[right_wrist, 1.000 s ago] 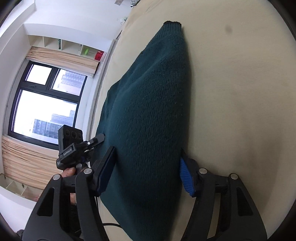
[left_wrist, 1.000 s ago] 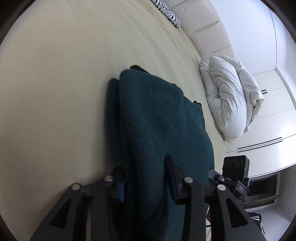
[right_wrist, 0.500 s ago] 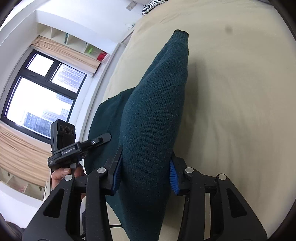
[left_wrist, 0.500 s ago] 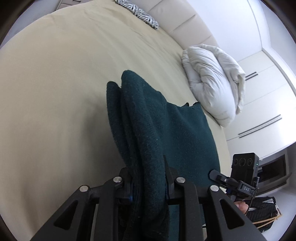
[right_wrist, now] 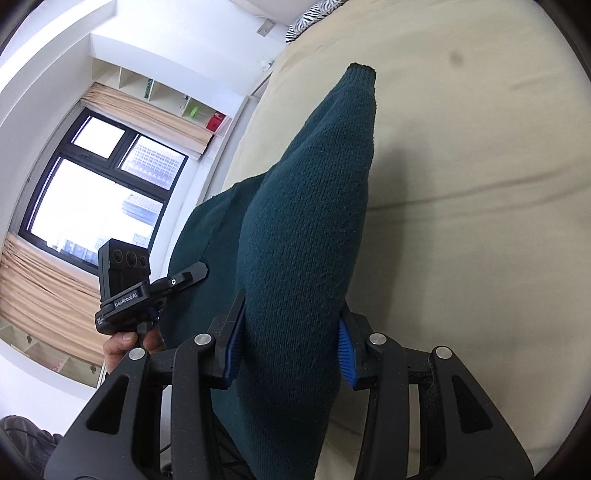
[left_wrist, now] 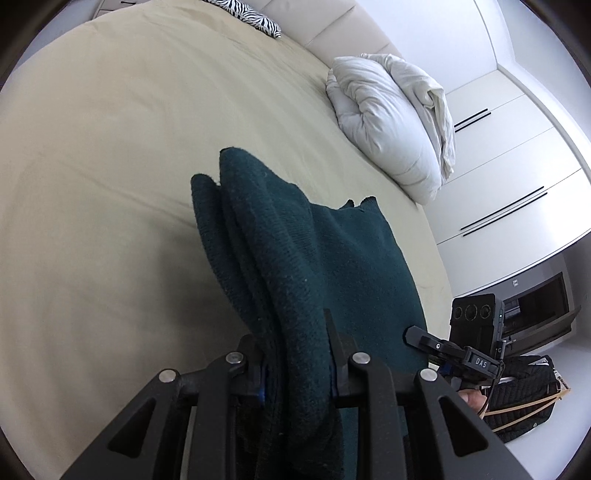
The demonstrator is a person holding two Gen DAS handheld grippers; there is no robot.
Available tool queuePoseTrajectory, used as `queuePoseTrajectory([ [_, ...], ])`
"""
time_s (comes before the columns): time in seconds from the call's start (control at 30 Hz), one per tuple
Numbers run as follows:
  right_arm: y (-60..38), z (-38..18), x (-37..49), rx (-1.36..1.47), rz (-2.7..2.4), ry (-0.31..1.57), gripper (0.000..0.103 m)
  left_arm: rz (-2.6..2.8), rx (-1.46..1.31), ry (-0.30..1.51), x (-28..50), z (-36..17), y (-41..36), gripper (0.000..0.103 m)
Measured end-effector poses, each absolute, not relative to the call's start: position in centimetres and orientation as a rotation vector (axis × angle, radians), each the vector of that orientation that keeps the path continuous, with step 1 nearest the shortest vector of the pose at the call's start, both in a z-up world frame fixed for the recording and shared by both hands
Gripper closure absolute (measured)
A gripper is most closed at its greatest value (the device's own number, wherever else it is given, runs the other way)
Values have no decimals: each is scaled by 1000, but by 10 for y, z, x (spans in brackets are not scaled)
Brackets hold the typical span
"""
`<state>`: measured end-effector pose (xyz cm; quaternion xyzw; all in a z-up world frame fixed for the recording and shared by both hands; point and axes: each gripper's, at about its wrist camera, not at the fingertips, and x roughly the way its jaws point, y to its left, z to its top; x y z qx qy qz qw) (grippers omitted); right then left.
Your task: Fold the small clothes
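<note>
My left gripper point(left_wrist: 295, 354) clamps the dark green sweater point(left_wrist: 314, 266); my right gripper point(right_wrist: 290, 332) grips its sleeve, cuff at twelve o'clock, above the bed point(left_wrist: 92, 166).

The right gripper point(right_wrist: 291, 349) pinches a thick fold of a dark teal knit sweater point(right_wrist: 306, 236) between its blue-padded fingers point(right_wrist: 345, 347), the pads pressing into the cloth on both sides. The sweater rises from the grip in a long ridge to a narrow cuffed end near the top, lifted off the beige bed point(right_wrist: 461, 206); more of it hangs down below the fingers. At left, the left gripper point(right_wrist: 192, 275), with a black camera block on top, holds another part of the sweater, and a hand point(right_wrist: 129, 341) grips its handle. Behind it are a dark-framed window point(right_wrist: 99, 195), tan curtains point(right_wrist: 44, 280) and white wall shelves point(right_wrist: 155, 88). A zebra-print pillow point(right_wrist: 314, 16) lies at the bed's far edge.
</note>
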<state>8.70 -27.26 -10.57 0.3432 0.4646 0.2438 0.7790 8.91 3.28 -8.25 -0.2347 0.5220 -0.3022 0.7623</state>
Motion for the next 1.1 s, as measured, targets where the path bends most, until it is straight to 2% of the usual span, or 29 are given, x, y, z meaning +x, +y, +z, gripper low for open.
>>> queuePoseTrajectory([
  [0.13,-276,-115,91,762,506,1010,64,-650,-524,1178,83,-104,27,78],
  [0.4,-277,-168,104,902,481,1052,63,-615,-608,1232,72,-145,39,77],
  [0.83,-278,-170,141,892,472,1058,63,-636,-621,1240,77,-150,44,76],
  [1.1,-294,-173,139,903,469,1044,61,-619,-592,1219,74,-145,38,71],
])
